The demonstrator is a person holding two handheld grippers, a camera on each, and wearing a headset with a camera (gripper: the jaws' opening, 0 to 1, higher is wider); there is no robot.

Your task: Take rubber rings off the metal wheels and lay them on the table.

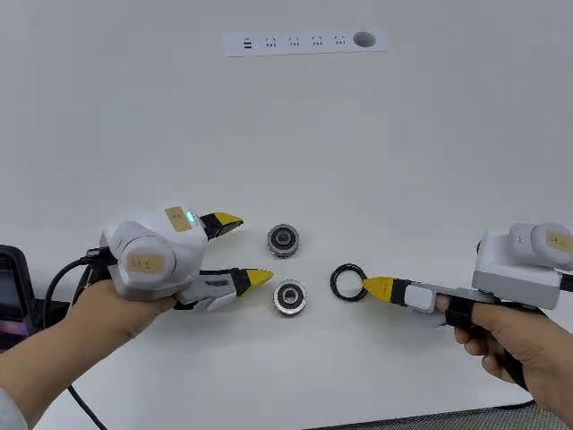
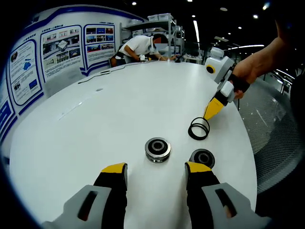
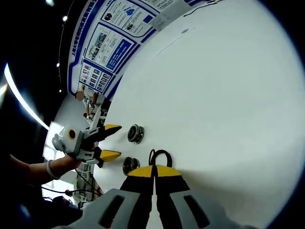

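the left tool (image 1: 249,248) is held wide open, empty, just beside the near metal wheel (image 1: 289,296). the right tool (image 1: 367,287) is pressed shut, tips touching a rubber ring (image 1: 333,283) laid on the desk (image 1: 403,161). the far metal wheel (image 1: 283,239) is seen beyond.

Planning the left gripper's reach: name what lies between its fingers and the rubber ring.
The far metal wheel and the near metal wheel sit between the left gripper and the rubber ring, clear in the head view.
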